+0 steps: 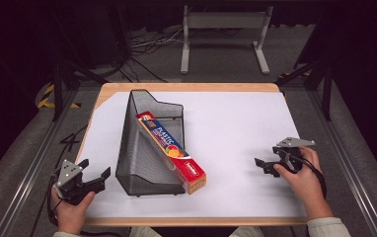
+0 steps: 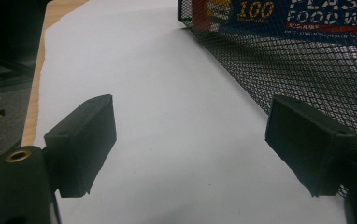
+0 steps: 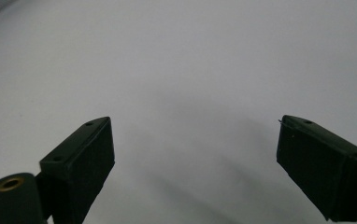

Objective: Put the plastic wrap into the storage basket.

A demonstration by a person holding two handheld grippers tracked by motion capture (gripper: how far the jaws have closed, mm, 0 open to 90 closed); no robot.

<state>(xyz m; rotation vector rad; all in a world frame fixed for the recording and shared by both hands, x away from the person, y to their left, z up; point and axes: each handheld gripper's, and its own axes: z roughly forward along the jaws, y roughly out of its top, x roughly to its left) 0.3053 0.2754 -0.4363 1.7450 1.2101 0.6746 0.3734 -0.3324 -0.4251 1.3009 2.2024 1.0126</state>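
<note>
A black wire-mesh holder [image 1: 142, 153] stands left of centre on the white sheet [image 1: 236, 128]. A long blue and red plastic food wrap box [image 1: 172, 152] lies slanted across it, with its red end sticking out over the front right corner. My left gripper [image 1: 96, 167] is at the sheet's front left corner, open and empty, a little left of the holder. In the left gripper view the mesh wall [image 2: 307, 70] and the box's print [image 2: 307, 14] show beyond the open gripper [image 2: 190, 116]. My right gripper [image 1: 261, 167] rests open at the right, apart from the box. In the right gripper view the open gripper [image 3: 193, 140] has bare sheet between its jaws.
The sheet covers a wooden table [image 1: 186, 87] whose edge shows at the back and left. Beyond the table a grey metal stand [image 1: 223, 19] and loose cables [image 1: 147, 44] sit on the floor. Metal frame rails [image 1: 28, 168] run along both sides.
</note>
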